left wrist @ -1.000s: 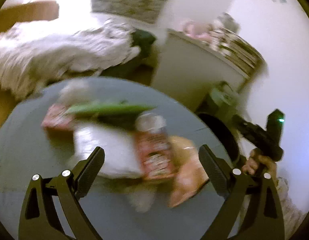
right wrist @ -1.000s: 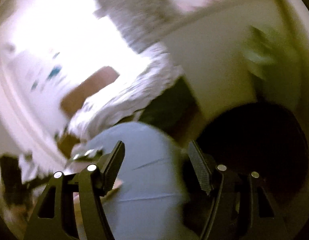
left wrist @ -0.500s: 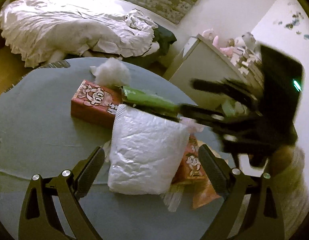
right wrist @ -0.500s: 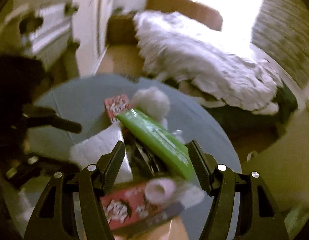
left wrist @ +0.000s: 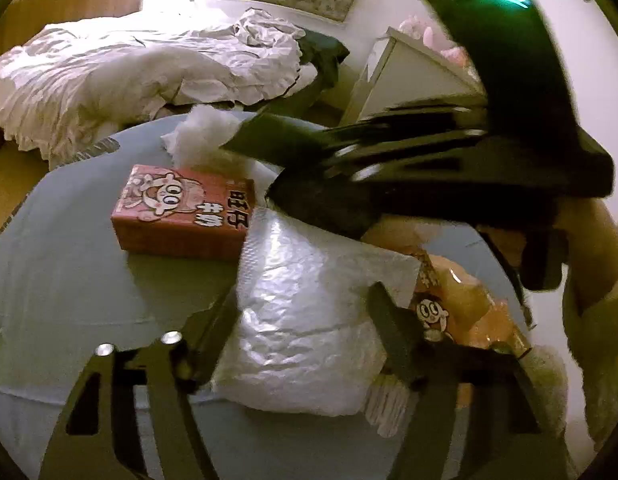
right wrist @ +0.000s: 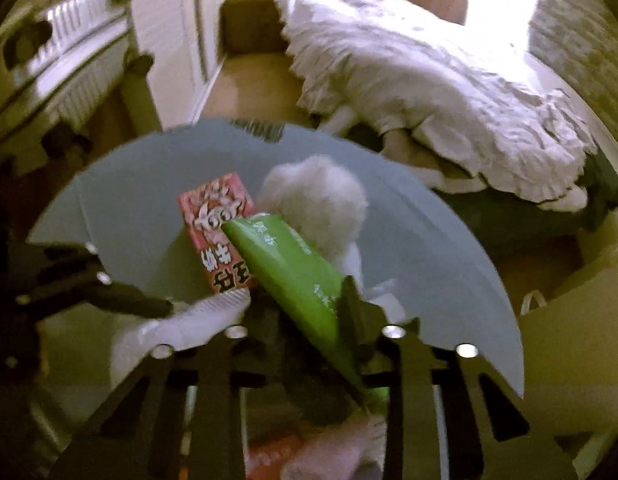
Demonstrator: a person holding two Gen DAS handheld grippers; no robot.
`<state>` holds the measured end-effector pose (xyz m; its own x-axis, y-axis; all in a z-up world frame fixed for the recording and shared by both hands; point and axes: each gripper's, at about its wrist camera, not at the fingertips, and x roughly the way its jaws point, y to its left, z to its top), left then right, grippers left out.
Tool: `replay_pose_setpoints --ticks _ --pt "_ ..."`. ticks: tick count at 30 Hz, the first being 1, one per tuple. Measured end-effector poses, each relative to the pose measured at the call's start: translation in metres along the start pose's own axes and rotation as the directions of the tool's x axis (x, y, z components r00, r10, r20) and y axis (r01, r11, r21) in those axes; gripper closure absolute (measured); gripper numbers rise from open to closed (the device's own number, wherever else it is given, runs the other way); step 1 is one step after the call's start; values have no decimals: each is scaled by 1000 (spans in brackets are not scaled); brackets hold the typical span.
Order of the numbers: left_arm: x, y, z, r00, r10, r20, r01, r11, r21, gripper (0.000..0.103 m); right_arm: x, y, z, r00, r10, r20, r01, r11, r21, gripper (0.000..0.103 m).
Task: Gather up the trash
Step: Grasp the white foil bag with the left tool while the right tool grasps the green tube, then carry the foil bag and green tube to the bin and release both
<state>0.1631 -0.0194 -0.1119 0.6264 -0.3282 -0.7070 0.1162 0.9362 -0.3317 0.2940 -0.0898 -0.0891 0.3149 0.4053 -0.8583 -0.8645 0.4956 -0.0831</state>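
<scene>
Trash lies on a round blue-grey table (left wrist: 69, 260). My left gripper (left wrist: 305, 312) is closing, and its pads touch both sides of a white bubble-wrap package (left wrist: 309, 340). Behind the package are a red cartoon carton (left wrist: 185, 212), a white fluff ball (left wrist: 205, 136) and, to the right, an orange snack bag (left wrist: 461, 304). My right gripper (right wrist: 309, 312) is closing on a green packet (right wrist: 285, 264), which runs up between its jaws over the red carton (right wrist: 221, 232). In the left wrist view the right gripper (left wrist: 253, 168) reaches in from the right and hides the green packet.
A bed with a rumpled white duvet (left wrist: 129, 72) stands beyond the table, and a white cabinet (left wrist: 409, 76) stands at the right. A person's hand (left wrist: 589, 240) holds the right gripper. A radiator (right wrist: 69, 40) is on the far wall.
The right gripper swung in over the table and narrowed onto the green packet. The left gripper sank toward the white package and its jaws drew in against it.
</scene>
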Motion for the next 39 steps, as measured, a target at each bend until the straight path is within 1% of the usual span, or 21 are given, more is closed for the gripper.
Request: replay_pose_setpoints --ticks 1,2,4,7,8,10,12,14,17,20,23,24,25,26,28,31,34,36,37,38,39 --pt "-1 1 0 1000 -2 2 2 1000 -5 50 -10 -5 -2 1000 2 24 -3 1000 24 84" --pt "-3 2 -1 1000 -1 6 1 1000 -8 55 -24 -11 -7 997 0 75 -5 998 70 85" --pt "-6 2 -3 1000 8 15 -8 1000 -10 59 -46 -22 -16 989 -6 146 -16 989 147 90" --pt "-15 1 -8 999 22 28 -22 1000 -6 64 -83 -39 -35 964 -13 267 -64 959 276 93" --pt "-19 0 -10 999 25 31 -25 1000 -5 66 -98 -45 -46 947 -20 320 -90 941 326 93" --pt "-29 -2 -14 999 27 42 -26 1000 -10 69 -120 -53 -64 920 -38 391 -130 910 394 94" --pt "-39 -4 -17 998 26 57 -25 1000 -12 70 -144 -62 -93 877 -51 478 -205 860 468 95" --pt "-53 -7 -18 997 20 76 -19 1000 -15 71 -163 -67 -121 840 -79 536 -254 816 519 95" --pt "-70 -17 -19 995 9 96 -8 1000 -11 73 -180 -70 -162 807 -112 580 -305 762 572 95" --pt "-80 -31 -16 995 -9 103 8 1000 11 73 -190 -73 -198 781 -132 610 -348 720 601 95" --pt "-84 -55 -9 993 -42 113 37 998 47 73 -198 -78 -235 747 -176 641 -375 684 626 95" --pt "-84 -64 -6 992 -55 115 48 997 61 73 -199 -83 -248 735 -199 649 -385 665 640 95" --pt "-82 -76 -2 990 -73 117 64 995 81 73 -200 -86 -256 729 -216 649 -386 654 651 95" --pt "-80 -84 2 989 -89 117 78 992 96 73 -204 -93 -272 719 -253 648 -385 631 673 95" --pt "-71 -110 11 985 -136 111 120 983 137 73 -209 -103 -292 701 -302 646 -385 602 699 95" --pt "-56 -144 22 975 -202 96 182 965 187 73 -221 -120 -336 671 -422 609 -354 539 764 95" --pt "-33 -179 31 963 -262 67 240 941 238 73 -226 -134 -368 648 -511 565 -333 478 813 95" --pt "-10 -203 37 952 -304 29 287 924 253 73 -228 -146 -396 632 -575 519 -318 419 851 95" --pt "0 -213 40 947 -321 12 308 917 256 73 -227 -150 -403 630 -594 500 -311 397 863 95" --pt "7 -221 41 943 -333 -2 323 910 259 73 -227 -156 -416 630 -622 465 -300 358 884 95" --pt "18 -231 42 939 -345 -19 337 903 266 73 -227 -160 -422 629 -636 447 -297 335 894 95"
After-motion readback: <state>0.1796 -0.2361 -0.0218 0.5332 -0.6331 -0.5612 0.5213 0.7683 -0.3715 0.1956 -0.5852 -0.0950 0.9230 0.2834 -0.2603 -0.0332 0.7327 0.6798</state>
